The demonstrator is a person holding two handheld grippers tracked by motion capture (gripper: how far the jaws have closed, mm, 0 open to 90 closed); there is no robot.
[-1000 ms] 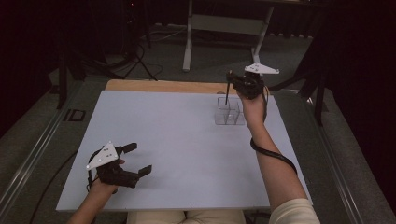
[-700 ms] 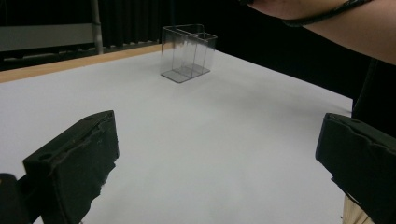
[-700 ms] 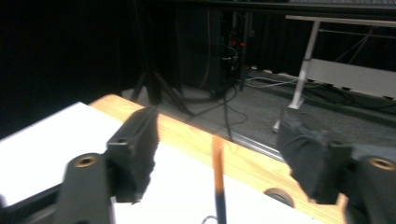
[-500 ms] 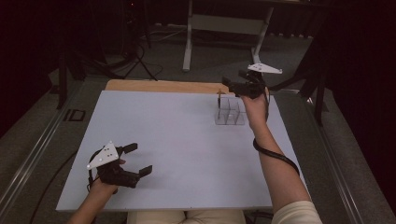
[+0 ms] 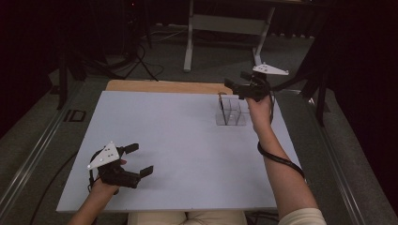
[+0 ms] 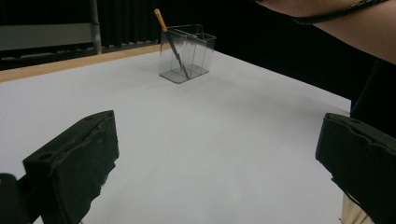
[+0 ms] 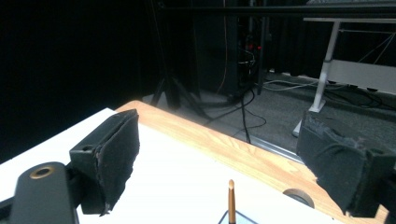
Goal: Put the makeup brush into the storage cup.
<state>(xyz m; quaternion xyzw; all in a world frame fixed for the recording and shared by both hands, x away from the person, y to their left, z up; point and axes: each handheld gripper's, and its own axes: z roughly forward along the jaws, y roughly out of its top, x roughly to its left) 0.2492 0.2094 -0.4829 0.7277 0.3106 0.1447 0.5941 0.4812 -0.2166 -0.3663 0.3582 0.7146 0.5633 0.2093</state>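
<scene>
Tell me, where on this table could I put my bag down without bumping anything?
The white table is bare across its middle and far-left part, between the left gripper near the front-left edge and the clear divided container at the far right. It is crowded only there: a pencil stands inside and the right gripper hovers above.

White table (image 5: 178,140) on a wooden board (image 5: 164,86); grey stand (image 5: 225,23) and cables (image 5: 141,61) beyond

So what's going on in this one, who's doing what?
A person works at a white table with a gripper in each hand. The right gripper hangs open just above a clear divided holder, where a pencil stands leaning in one compartment. The left gripper rests open at the near edge, holding nothing.
</scene>
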